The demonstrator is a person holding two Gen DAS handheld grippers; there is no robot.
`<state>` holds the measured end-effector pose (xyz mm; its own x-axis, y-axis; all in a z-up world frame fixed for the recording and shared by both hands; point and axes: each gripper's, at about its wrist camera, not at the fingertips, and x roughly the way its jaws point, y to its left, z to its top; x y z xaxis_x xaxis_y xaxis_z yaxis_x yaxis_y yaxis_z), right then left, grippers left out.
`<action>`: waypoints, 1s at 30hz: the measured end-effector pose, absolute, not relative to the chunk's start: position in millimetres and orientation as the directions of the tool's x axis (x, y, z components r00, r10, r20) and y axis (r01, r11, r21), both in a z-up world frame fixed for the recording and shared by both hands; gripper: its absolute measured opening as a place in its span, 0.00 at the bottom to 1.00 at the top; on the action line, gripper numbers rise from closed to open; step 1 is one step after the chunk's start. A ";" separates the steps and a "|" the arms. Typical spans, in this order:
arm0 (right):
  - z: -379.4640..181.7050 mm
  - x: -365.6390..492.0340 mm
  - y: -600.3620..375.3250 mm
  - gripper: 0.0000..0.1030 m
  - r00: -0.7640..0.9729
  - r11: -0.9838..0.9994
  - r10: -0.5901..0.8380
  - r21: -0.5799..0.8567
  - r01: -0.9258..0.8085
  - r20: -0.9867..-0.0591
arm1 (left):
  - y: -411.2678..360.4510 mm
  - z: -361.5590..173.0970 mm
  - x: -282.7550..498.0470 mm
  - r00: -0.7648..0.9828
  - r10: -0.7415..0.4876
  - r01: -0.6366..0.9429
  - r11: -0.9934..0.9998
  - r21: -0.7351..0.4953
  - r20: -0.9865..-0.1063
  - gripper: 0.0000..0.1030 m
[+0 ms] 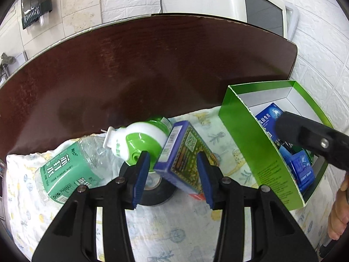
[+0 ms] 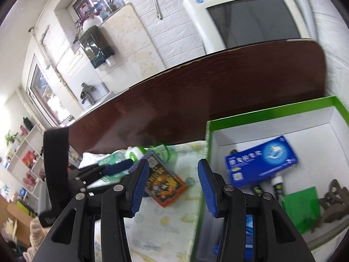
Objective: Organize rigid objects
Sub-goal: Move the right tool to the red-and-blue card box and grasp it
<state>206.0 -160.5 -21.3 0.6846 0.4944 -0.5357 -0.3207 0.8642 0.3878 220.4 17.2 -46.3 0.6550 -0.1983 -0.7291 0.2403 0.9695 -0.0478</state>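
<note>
A: Two grippers, both in use. Left gripper point(image 1: 173, 172): blue pads apart, nothing pinched. Purple card box point(image 1: 185, 157) lies tilted between the pads, w/ a gap on each side. It rests partly on a black tape roll point(image 1: 154, 193).

B: Right gripper point(image 2: 173, 184)?

A: Jaws parted, empty. It hangs over the near-left wall of the green box point(image 2: 272, 110). In the left wrist view only its black body shows, over the box.

B: Items on the cloth?

A: Four. Item 1: purple card box, as noted. Item 2: tape roll, flat, under the card box's near end. Item 3: green-white bottle point(image 1: 139, 142), on its side, touching the card box's far-left edge. Item 4: clear water bottle point(image 1: 72, 170), green label, on its side, left of the rest. All sit on the patterned cloth point(image 1: 170, 229), which covers the near part of the dark wood table point(image 1: 130, 65).

B: Green box contents?

A: Open top, white inside, at the right end of the cloth. Blue medicine box point(image 2: 261, 161) toward the back. Green flat pack point(image 2: 302, 207) near the right. Brown shape beside it, blurred, can't ID. Small tubes in front of the blue box, too blurry to name.

B: Backdrop?

A: White CRT monitor point(image 1: 240, 2) behind the table, white brick wall.
</note>
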 end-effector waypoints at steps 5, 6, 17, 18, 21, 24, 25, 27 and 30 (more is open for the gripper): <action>-28.5 232.8 -129.2 0.47 0.638 0.853 0.510 0.432 -0.292 -0.576 | 28.4 -50.7 216.3 0.649 -0.251 0.265 0.960 -0.096 -0.718 0.42; -31.0 239.2 -124.2 0.47 0.632 0.852 0.509 0.446 -0.275 -0.584 | 30.7 -51.2 215.7 0.649 -0.259 0.269 0.958 -0.103 -0.715 0.41; -47.9 287.0 -95.4 0.60 0.600 0.856 0.481 0.492 -0.161 -0.640 | 48.5 -56.0 212.2 0.630 -0.318 0.287 0.943 -0.168 -0.709 0.41; -49.2 290.3 -91.2 0.60 0.587 0.856 0.486 0.489 -0.170 -0.647 | 52.5 -56.8 213.6 0.626 -0.321 0.286 0.942 -0.174 -0.711 0.42; -56.5 295.6 -79.4 0.60 0.550 0.857 0.500 0.476 -0.199 -0.669 | 61.0 -56.9 210.9 0.619 -0.336 0.283 0.939 -0.197 -0.710 0.42; -64.4 296.4 -73.5 0.60 0.494 0.825 0.555 0.518 -0.225 -0.670 | 65.9 -55.4 201.1 0.623 -0.324 0.286 0.942 -0.178 -0.712 0.42; -64.5 293.5 -70.7 0.60 0.484 0.825 0.558 0.512 -0.239 -0.674 | 68.0 -55.2 196.1 0.624 -0.321 0.286 0.942 -0.174 -0.713 0.42; -63.6 284.5 -63.7 0.60 0.462 0.818 0.574 0.503 -0.280 -0.676 | 71.7 -56.3 185.0 0.619 -0.317 0.287 0.943 -0.169 -0.719 0.42; -63.6 267.2 -49.4 0.60 0.393 0.774 0.632 0.531 -0.344 -0.668 | 81.7 -65.4 162.7 0.602 -0.299 0.273 0.948 -0.162 -0.740 0.46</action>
